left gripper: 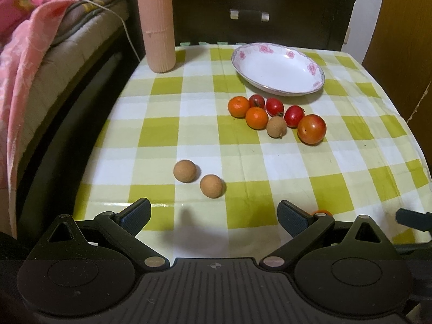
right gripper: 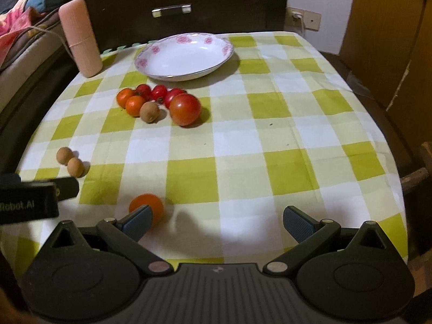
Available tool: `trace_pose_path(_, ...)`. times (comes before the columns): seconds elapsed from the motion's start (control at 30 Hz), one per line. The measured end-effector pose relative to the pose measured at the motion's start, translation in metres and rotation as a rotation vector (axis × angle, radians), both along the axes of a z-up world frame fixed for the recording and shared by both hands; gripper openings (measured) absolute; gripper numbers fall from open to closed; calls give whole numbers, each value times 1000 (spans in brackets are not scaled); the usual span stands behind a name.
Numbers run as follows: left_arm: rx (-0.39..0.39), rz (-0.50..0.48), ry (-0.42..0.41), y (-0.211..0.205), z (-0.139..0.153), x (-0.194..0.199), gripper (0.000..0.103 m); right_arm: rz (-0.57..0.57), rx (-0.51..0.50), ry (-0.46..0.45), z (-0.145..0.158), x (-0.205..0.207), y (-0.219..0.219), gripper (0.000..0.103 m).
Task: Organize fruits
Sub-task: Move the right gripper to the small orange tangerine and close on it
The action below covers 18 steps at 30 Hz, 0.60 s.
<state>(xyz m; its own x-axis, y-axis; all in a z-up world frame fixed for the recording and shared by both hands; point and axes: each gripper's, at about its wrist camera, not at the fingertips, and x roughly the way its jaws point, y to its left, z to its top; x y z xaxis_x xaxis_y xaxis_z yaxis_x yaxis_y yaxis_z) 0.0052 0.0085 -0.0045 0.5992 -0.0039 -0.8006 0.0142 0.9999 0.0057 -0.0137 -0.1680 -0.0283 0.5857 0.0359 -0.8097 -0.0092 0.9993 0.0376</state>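
A white flowered plate (left gripper: 278, 67) (right gripper: 186, 56) stands empty at the back of the checked table. In front of it lies a cluster of fruit: two small oranges (left gripper: 239, 106) (right gripper: 135, 105), three red cherry tomatoes (left gripper: 274, 106) (right gripper: 159, 93), a brown longan (left gripper: 276, 127) (right gripper: 149, 111) and a large tomato (left gripper: 311, 129) (right gripper: 185, 108). Two more longans (left gripper: 212, 185) (right gripper: 75, 166) lie apart, nearer. A lone orange (right gripper: 147, 207) (left gripper: 321, 212) sits by the right gripper's left finger. My left gripper (left gripper: 214, 216) is open and empty. My right gripper (right gripper: 216, 220) is open and empty.
A tall pink ribbed cylinder (left gripper: 156, 24) (right gripper: 80, 36) stands at the table's back left corner. A bed with pink bedding (left gripper: 32, 54) lies to the left. A dark cabinet (left gripper: 256, 8) is behind the table. The left gripper's side (right gripper: 29, 199) shows in the right wrist view.
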Motion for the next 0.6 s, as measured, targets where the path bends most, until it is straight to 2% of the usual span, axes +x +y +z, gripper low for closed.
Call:
trace_pose_path(0.17, 3, 8, 1, 2, 0, 2, 101, 109, -15, -2, -4, 0, 15, 90)
trace_pose_path(0.23, 9, 9, -3, 1, 0, 3, 101, 152, -20, 10, -8, 3, 22, 83)
trace_pose_path(0.4, 13, 8, 0, 2, -1, 4, 101, 218, 25, 27, -17, 14, 30, 54)
trace_pose_path(0.43, 8, 9, 2, 3, -2, 5, 101, 225, 25, 31, -18, 16, 31, 51)
trace_pose_path(0.6, -13, 24, 16, 8, -5, 8, 101, 249, 7, 20, -21, 24, 36, 48)
